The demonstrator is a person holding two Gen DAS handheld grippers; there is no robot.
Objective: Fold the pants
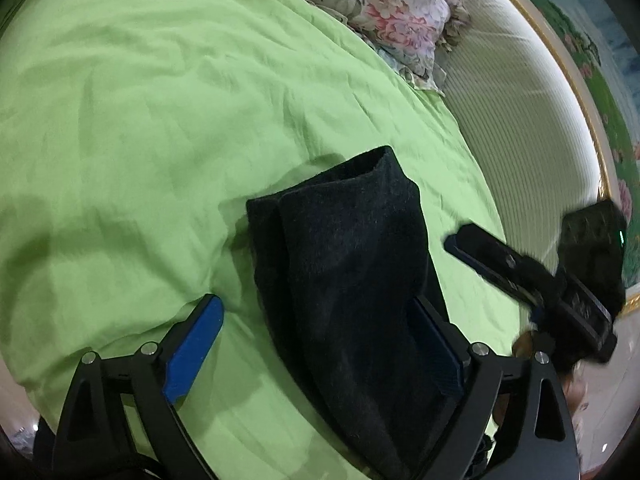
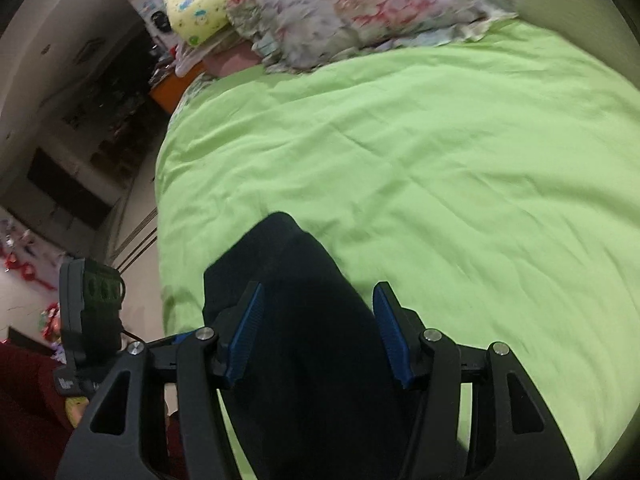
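Lying folded into a narrow dark strip, the black pants (image 1: 344, 280) sit near the close edge of the lime-green duvet (image 1: 140, 128) — wide bare cover stretches beyond them to the floral pillows (image 1: 384, 12) at the far end. The left gripper (image 1: 308, 340) straddles the strip, jaws wide apart, the left pad clear of the cloth. The right gripper (image 2: 318, 332) hovers over it, jaws apart; motion blur and the dark fabric make contact hard to judge — probably none.
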